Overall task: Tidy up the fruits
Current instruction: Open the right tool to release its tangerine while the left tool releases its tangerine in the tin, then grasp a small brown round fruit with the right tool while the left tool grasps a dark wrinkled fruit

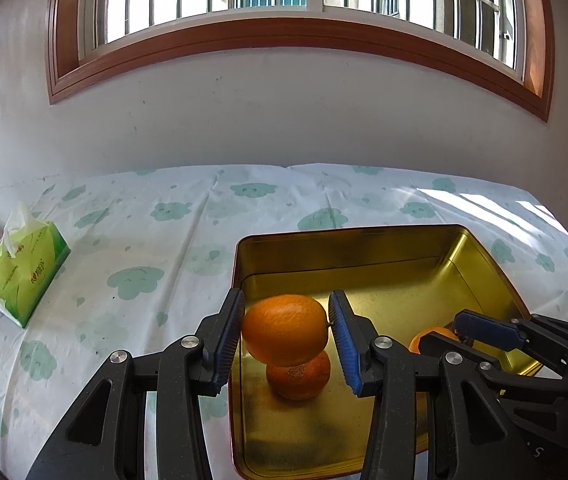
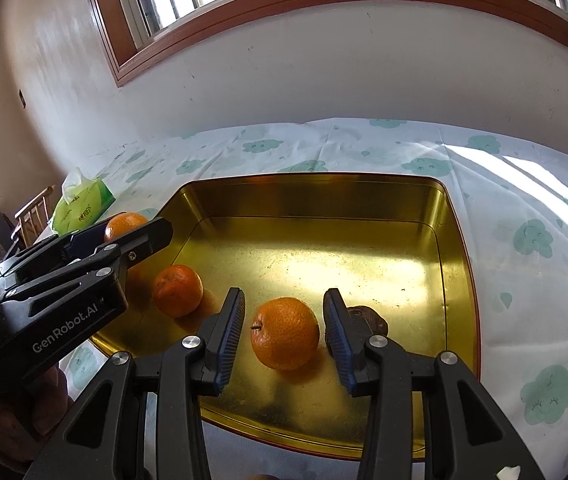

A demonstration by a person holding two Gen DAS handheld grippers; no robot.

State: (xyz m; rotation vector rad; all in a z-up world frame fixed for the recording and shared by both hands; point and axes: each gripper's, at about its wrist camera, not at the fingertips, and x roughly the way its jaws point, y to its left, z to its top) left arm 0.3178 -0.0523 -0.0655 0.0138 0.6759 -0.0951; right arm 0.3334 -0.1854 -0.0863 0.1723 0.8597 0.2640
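Black gripper linkages fill the lower edge of both wrist views. Left gripper (image 1: 287,336) carries a round orange mandarin (image 1: 285,334) between its blue ribbed pads; left pad looks in contact, right pad is touching or nearly so at the stem end, and the fruit hangs clear above the floor of the shallow gold-coloured metal tin (image 1: 480,258). Directly under it, toward 6 o'clock, sits a second, smaller orange mandarin (image 1: 298,376) on the tin floor.

Right gripper (image 2: 284,336) straddles another round orange mandarin with a short dark stem (image 2: 285,333) resting on the tin (image 2: 450,240); daylight shows on both sides, so the pads stand apart from it, partly spread, holding nothing. A dark shrivelled fruit (image 2: 368,319) lies just beside the right pad, at 3 o'clock.

Judgement: the left is at the placing step. To do it well:
- shift the held fruit off the one below, toward 12 o'clock where the floor is bare, before lowering
- lower until it touches metal, then spread the pads; dropping invites rolling
- lift the right straight up so the pads don't nudge its fruit

Green tissue pack (image 1: 24,272) sits well apart at 9 o'clock on the cloud-print tablecloth (image 1: 144,240)
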